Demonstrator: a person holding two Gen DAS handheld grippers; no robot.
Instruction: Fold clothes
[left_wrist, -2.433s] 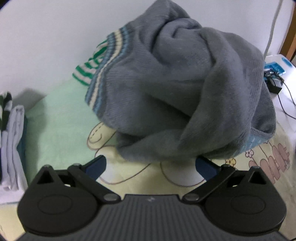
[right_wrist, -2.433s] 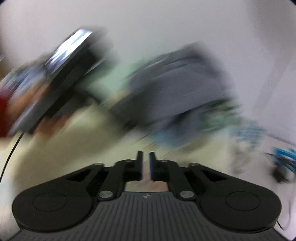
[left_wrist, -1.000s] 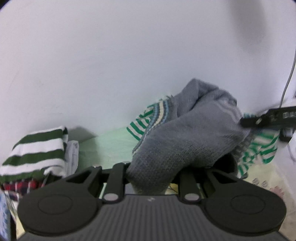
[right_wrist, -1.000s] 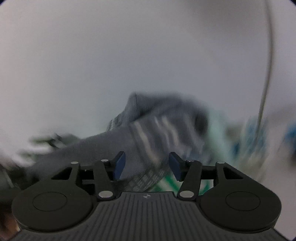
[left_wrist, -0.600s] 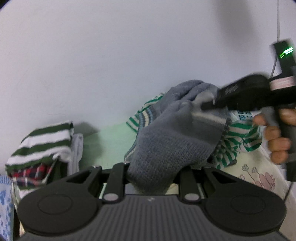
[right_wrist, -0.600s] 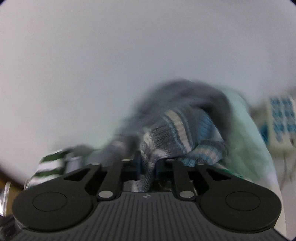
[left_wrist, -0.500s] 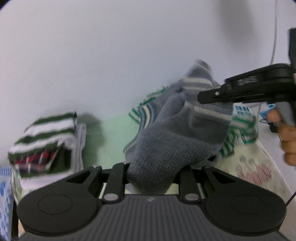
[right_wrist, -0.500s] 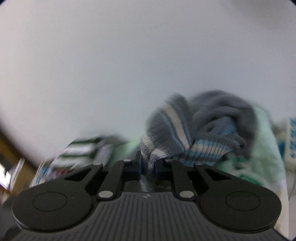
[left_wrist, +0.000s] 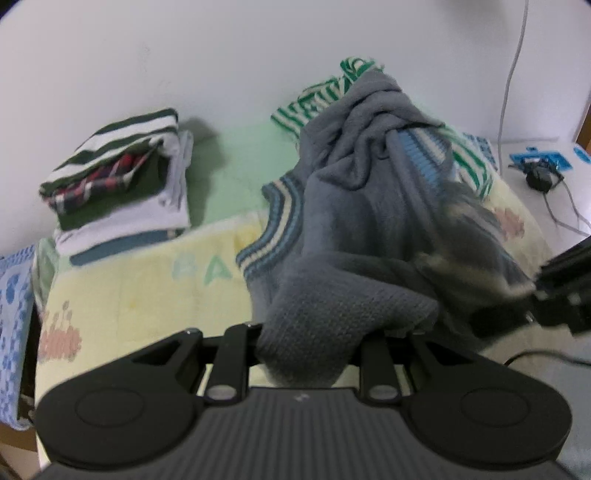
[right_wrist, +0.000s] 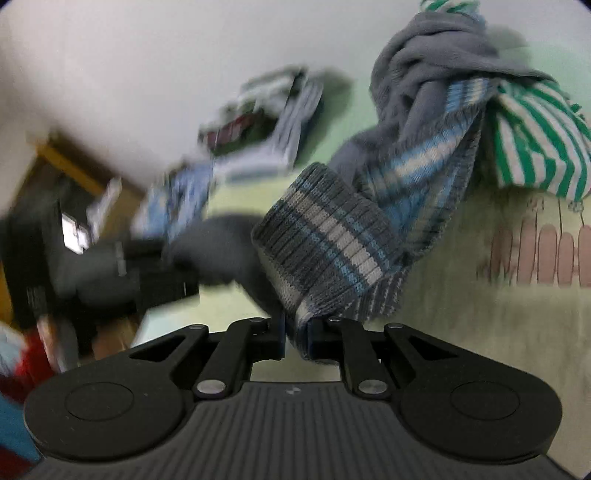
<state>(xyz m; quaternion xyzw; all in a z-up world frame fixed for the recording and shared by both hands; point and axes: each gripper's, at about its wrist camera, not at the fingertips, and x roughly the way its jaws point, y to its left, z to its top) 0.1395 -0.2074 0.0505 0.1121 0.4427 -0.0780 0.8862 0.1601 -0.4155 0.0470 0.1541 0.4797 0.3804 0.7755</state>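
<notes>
Grey sweater (left_wrist: 354, 236) bunched between both tongs, left tongs (left_wrist: 306, 350) and right tongs (right_wrist: 297, 338) each clamped on its knit.

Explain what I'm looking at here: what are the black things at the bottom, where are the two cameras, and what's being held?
No robot: a person holds a two-finger clamp in each hand, each with a camera looking forward along its fingers. The black shape low in each picture is that clamp. In the left view, the left gripper is shut on the grey sweater. In the right view, the right gripper pinches the sweater's striped ribbed edge. Both hold the same garment over a printed blanket. Behind lie a folded stack and a green-striped shirt.
</notes>
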